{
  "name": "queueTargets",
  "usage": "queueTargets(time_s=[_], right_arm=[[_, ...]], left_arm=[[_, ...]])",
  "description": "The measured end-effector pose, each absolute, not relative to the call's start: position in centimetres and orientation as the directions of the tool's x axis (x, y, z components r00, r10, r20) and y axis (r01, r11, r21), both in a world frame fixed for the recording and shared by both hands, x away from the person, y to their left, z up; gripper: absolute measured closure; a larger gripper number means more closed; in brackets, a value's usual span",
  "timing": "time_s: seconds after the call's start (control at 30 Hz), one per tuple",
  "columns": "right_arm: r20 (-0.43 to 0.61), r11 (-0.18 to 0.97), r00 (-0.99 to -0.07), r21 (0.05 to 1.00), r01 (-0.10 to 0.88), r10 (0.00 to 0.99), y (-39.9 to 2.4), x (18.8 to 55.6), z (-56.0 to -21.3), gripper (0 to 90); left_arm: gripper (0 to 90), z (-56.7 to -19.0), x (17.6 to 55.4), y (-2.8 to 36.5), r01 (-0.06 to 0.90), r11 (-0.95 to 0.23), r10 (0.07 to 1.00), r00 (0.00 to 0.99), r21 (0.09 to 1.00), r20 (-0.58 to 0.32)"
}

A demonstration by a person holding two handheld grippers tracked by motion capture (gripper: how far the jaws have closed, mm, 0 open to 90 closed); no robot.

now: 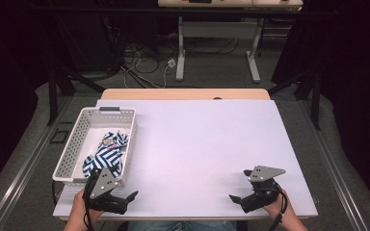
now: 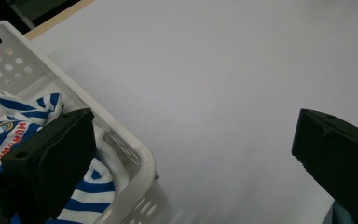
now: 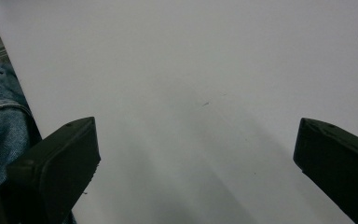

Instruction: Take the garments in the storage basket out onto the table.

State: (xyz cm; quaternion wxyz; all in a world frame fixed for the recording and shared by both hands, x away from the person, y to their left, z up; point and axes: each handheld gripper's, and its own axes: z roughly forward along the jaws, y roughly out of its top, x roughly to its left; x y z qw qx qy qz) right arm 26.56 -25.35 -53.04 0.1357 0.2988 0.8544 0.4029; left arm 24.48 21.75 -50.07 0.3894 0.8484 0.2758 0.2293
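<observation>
Left gripper view: the left gripper (image 2: 193, 154) has its jaws spread wide with nothing between them. One jaw hangs over the near corner of the white perforated basket (image 2: 140, 161); the other stands well out over the bare white table (image 2: 223, 70). The blue-and-white striped garment (image 2: 81, 193) lies crumpled inside the basket, behind and below the jaw on that side, not between the two.

In the high view the left gripper (image 1: 125, 197) sits just beside the basket's (image 1: 72, 144) near end, with the garment (image 1: 107, 153) just beyond it. The right gripper (image 1: 238, 197) rests low over the table's near edge, well apart from the basket, its jaws likewise spread and empty, as the right gripper view (image 3: 196, 154) confirms.

The step looks like a reach for the garment. To do it well, the left gripper should probably lift over the rim and turn so that both jaws drop inside the basket, astride a raised fold. Closing on a bunched ridge rather than a flat layer should give a surer hold, and keeping clear of the basket wall should stop the basket from tipping or sliding.

Much of the garment is covered by the near jaw and cut off at the picture's bottom edge. Its printed motif and lettering are only partly legible. What kind of garment it is cannot be told.
</observation>
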Motion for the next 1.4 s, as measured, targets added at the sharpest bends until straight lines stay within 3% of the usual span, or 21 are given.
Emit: queueTargets(time_s=[1.4], right_arm=[[0.015,0.5,-0.79,0.767,0.402,0.612,-25.2,26.6,-53.2,0.0]], left_arm=[[0.2,-47.4,26.0,22.9,0.306,-0.599,0.654,0.72,0.74,0.231]])
